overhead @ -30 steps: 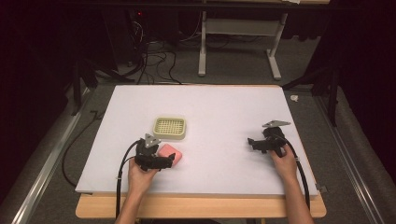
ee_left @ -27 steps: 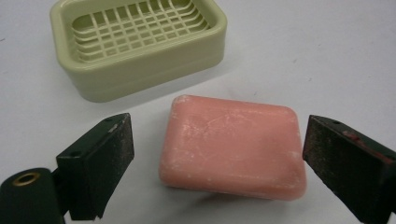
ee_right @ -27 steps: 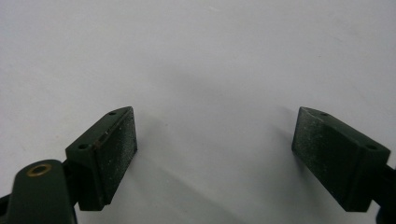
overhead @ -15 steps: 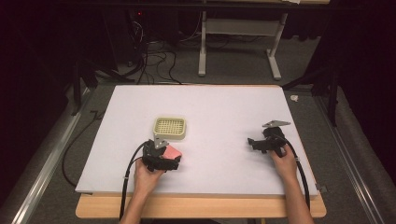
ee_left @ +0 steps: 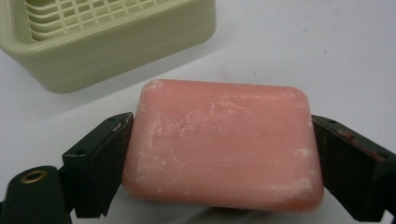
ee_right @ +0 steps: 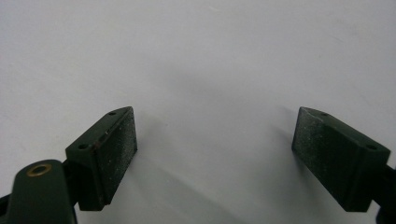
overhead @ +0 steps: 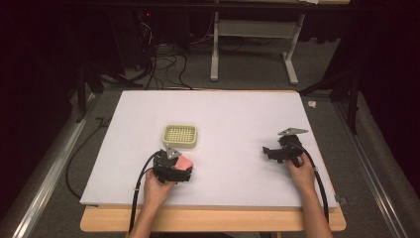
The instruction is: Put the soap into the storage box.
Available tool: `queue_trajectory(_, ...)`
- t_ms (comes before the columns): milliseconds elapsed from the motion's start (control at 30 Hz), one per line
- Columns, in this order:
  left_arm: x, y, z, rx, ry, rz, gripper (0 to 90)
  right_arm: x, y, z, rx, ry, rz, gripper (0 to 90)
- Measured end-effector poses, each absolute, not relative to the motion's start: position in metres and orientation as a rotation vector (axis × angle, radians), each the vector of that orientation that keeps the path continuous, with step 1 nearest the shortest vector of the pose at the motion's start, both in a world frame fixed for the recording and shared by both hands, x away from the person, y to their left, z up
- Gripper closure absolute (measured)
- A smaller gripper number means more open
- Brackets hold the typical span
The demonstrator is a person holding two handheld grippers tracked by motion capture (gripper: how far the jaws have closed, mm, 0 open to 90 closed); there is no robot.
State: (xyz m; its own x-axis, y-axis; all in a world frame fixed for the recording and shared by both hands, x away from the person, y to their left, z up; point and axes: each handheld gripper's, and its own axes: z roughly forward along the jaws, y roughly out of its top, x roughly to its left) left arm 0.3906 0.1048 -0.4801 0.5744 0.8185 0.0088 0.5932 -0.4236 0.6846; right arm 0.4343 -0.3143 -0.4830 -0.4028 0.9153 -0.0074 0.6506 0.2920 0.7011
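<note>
— Since the left gripper [ee_left: 219,154] has its jaws on the soap [ee_left: 223,145], which way does the bar run?

— Its long axis spans jaw to jaw, flat face up; the jaws press its two short ends, clamped on it.

— Where is it?

— Low over the table [overhead: 237,114], just beside the dish [overhead: 181,137], on the person's side of it.

— And the right gripper [overhead: 270,152]?

— Spread wide, holding nothing, well apart on the white surface.

— Count?

— One soap, one dish, two grippers.

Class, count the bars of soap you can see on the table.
1. The pink soap bar sits between the left gripper fingers, just in front of the green soap dish.
</note>
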Motion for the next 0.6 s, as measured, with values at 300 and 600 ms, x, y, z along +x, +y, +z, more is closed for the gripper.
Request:
queue_trajectory(300,0.3919,0.1049,-0.4817,2.164,1.118,0.442,13.0,0.4343,-0.3143,-0.483,1.403,2.157,0.877,14.5)
queue_trajectory(600,0.3919,0.106,-0.4809,2.174,1.109,0.43,13.7,0.4343,-0.3144,-0.483,1.403,2.158,0.877,14.5)
